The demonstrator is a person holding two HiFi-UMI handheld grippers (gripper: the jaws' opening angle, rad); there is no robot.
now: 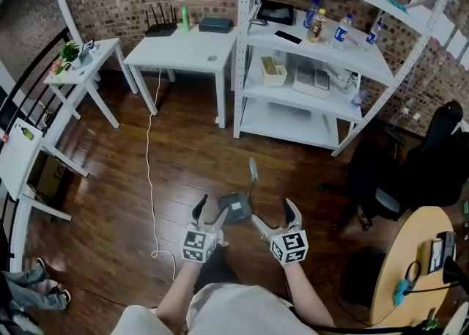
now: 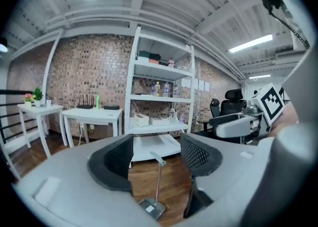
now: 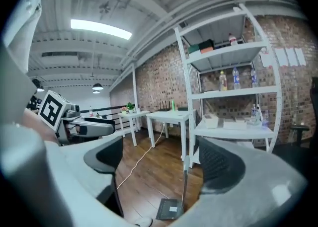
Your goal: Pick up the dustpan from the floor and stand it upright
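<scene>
At the bottom centre of the head view, the person wears a pale, off-white top (image 1: 220, 315) that leaves the forearms bare. Each hand carries a tool of light grey moulded plastic. The left gripper (image 1: 209, 211) and the right gripper (image 1: 275, 216) each end in two curved fingers, grey outside and black inside. Behind the fingers sit white cubes printed with black square markers: the left marker cube (image 1: 199, 244) and the right marker cube (image 1: 289, 245). In the left gripper view, the pads (image 2: 196, 154) are black with a fine mesh-like texture and are set in smooth, rounded grey shells. The right gripper view shows the same black textured pads (image 3: 218, 164) in the same grey shells.
</scene>
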